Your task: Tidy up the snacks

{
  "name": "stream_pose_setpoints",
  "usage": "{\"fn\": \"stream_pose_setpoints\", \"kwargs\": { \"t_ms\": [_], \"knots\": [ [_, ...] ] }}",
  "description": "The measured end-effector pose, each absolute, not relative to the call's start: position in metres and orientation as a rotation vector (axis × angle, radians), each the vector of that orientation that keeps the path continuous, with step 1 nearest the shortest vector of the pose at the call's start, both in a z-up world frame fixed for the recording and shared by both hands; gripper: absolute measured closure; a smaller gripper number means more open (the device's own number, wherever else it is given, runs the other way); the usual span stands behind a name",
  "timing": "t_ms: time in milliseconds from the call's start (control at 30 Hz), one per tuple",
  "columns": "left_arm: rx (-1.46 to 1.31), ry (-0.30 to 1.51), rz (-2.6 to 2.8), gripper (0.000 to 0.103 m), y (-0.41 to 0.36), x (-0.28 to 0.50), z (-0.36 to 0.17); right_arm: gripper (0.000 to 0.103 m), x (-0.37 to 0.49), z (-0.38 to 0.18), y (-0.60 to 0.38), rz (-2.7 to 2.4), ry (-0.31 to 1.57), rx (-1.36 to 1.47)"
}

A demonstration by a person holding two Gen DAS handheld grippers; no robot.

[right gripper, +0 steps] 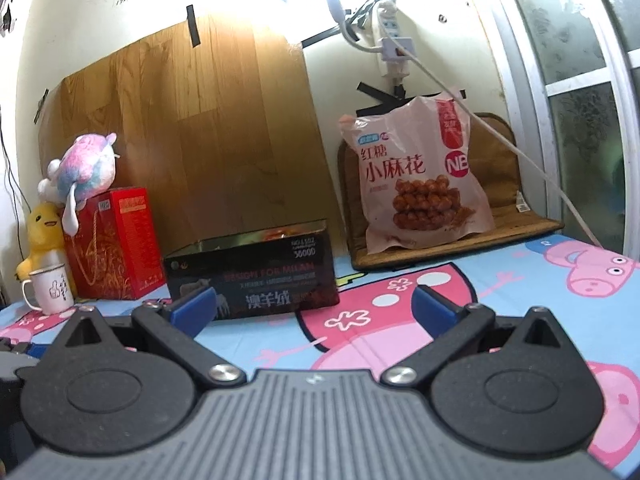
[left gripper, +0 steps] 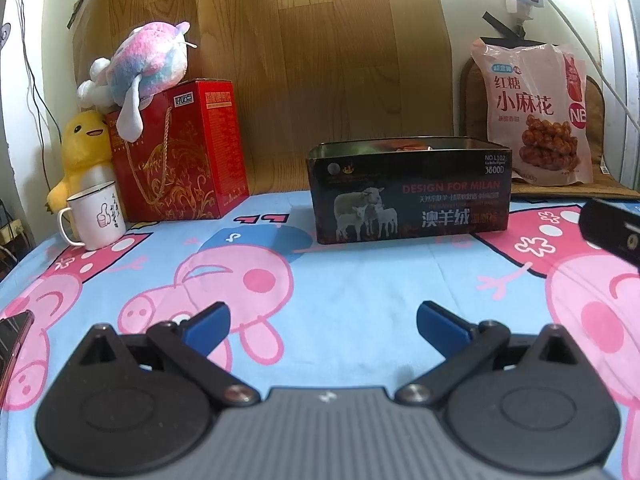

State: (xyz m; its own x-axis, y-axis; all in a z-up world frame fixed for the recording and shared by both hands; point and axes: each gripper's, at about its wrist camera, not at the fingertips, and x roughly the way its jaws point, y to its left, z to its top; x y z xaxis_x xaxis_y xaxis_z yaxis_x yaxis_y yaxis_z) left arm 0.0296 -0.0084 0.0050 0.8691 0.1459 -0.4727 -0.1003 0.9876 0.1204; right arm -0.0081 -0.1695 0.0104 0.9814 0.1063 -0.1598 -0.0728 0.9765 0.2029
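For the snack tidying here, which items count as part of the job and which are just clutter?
Job: dark tin box, open-topped, something orange inside; pink snack bag; left tool and right tool, both open and empty.

Lying about: red gift box, white mug, yellow duck plush, pastel plush.

A home: cartoon bedsheet (left gripper: 360, 280), plush toys (left gripper: 148, 64), mug (left gripper: 96, 216).

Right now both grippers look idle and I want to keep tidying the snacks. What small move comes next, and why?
Probably reach the right gripper forward toward the pink snack bag. Both it and the left gripper are open and empty, the bag leans upright on the brown mat outside the open black tin, and it sits on the right gripper's side.
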Motion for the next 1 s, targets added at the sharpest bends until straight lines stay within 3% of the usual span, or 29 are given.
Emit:
{"fn": "stream_pose_setpoints", "kwargs": {
  "t_ms": [1000],
  "knots": [
    [0.043, 0.535, 0.137, 0.0, -0.0028, 0.0333, 0.003, 0.0, 0.0016, 0.0091, -0.1646, 0.131, 0.245, 0.179]
  ]
}}
